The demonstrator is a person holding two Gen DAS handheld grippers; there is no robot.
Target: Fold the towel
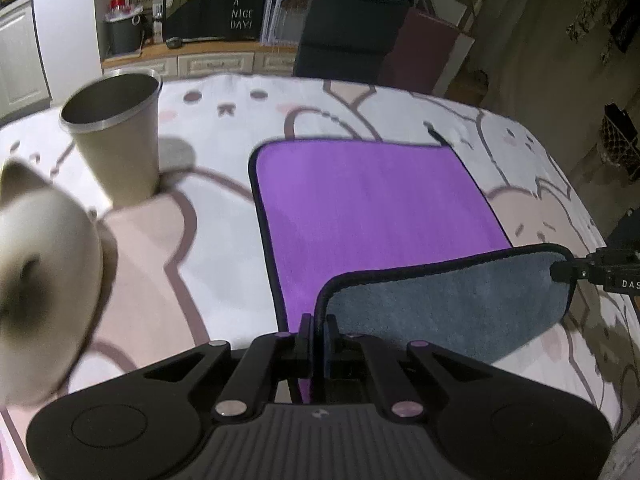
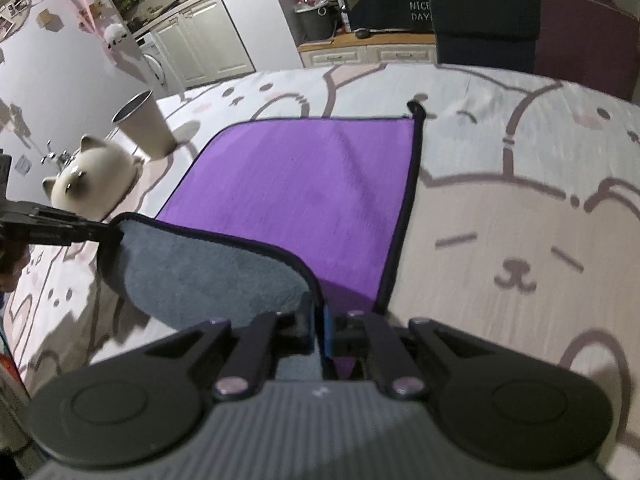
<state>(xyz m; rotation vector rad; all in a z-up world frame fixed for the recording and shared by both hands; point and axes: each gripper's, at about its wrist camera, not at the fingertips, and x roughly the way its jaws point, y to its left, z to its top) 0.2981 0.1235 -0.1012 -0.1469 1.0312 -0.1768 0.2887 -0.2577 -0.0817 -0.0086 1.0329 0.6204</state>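
A purple towel with a black hem and a grey underside lies on the cartoon-print table cover; it also shows in the right wrist view. Its near edge is lifted off the table, grey side facing me. My left gripper is shut on the towel's near left corner. My right gripper is shut on the near right corner. Each gripper shows at the edge of the other's view, the right one and the left one, with the raised edge stretched between them.
A beige cup with a metal rim stands to the left of the towel, also in the right wrist view. A white cat-shaped ceramic sits near it, blurred and close in the left wrist view. A dark chair stands behind the table.
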